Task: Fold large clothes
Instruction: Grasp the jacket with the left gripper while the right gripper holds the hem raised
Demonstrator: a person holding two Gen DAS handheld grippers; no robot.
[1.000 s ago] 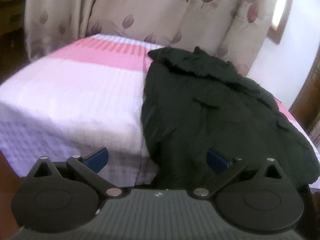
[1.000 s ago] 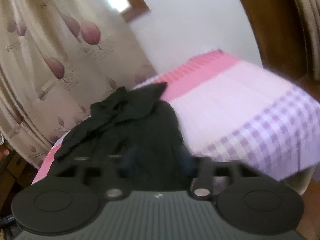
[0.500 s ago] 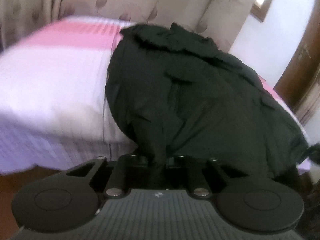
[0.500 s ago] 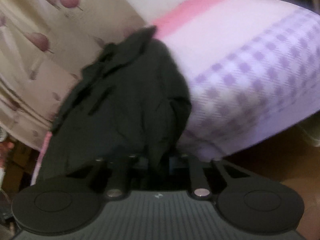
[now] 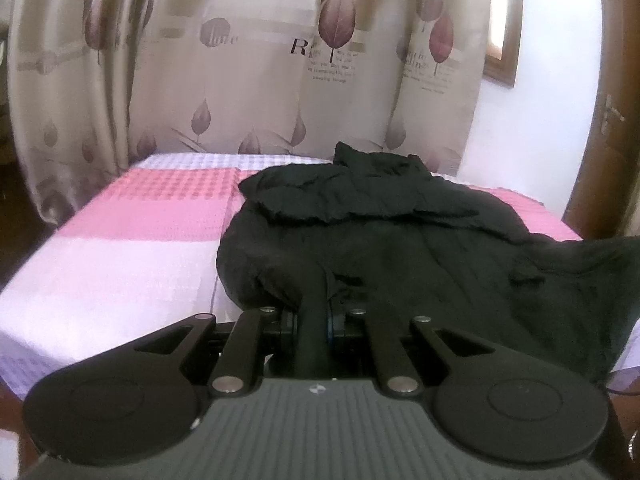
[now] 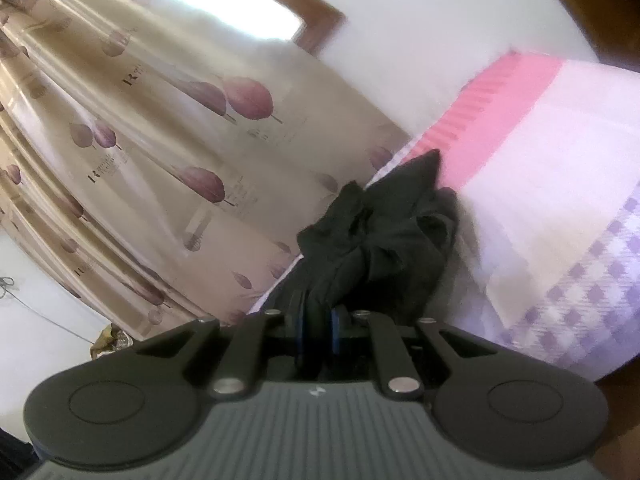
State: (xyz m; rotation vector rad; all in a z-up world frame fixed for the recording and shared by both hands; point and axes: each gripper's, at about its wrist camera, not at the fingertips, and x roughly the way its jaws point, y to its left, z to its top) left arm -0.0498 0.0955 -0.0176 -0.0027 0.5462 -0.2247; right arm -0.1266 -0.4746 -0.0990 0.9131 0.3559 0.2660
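Observation:
A large black garment (image 5: 400,240) lies crumpled across the right half of a bed (image 5: 120,264) with a pink, white and lilac checked cover. My left gripper (image 5: 314,316) is shut on the garment's near edge, the cloth pinched between the blue pads. In the right wrist view my right gripper (image 6: 318,322) is shut on another part of the black garment (image 6: 384,236), which rises bunched in front of it. The bed cover (image 6: 560,184) stretches to the right there.
Beige curtains with purple leaf prints (image 5: 280,72) hang behind the bed and show in the right wrist view (image 6: 160,140). A wooden-framed window (image 6: 256,4) and a white wall (image 5: 528,132) sit at the back. A brown wooden door frame (image 5: 608,120) stands at the right.
Both grippers were open a second ago and closed on the garment's near edge. They have since lifted it, so the cloth bunches up and the views tilt upward.

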